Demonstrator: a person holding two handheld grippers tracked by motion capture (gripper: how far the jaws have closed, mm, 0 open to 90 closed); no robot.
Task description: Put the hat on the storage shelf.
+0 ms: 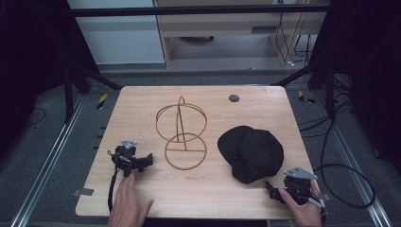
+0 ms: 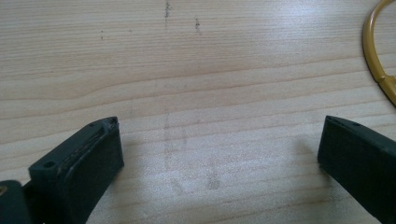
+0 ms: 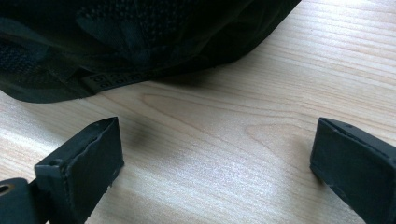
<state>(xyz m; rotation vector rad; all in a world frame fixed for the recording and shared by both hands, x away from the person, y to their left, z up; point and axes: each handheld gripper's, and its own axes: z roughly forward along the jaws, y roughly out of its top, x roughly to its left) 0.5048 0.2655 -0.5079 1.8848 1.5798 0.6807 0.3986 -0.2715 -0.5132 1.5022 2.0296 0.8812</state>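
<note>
A black cap (image 1: 251, 152) lies on the right half of the wooden table (image 1: 142, 101); its mesh back and strap (image 3: 130, 42) loom just beyond my right gripper's jaws. A gold wire stand (image 1: 182, 135) with two rings rises at the table's middle, and part of its base ring (image 2: 379, 56) curves past the upper right of the left gripper view. My left gripper (image 1: 147, 161) rests on the table left of the stand, open, nothing between its jaws (image 2: 219, 163). My right gripper (image 1: 270, 188) sits by the front right edge near the cap, open and empty (image 3: 215, 158).
A small dark round disc (image 1: 233, 98) sits near the table's far edge. A hand (image 1: 128, 203) rests at the front edge behind the left gripper. Cables (image 1: 340, 189) trail off the right side. Bare wood lies in front of the stand.
</note>
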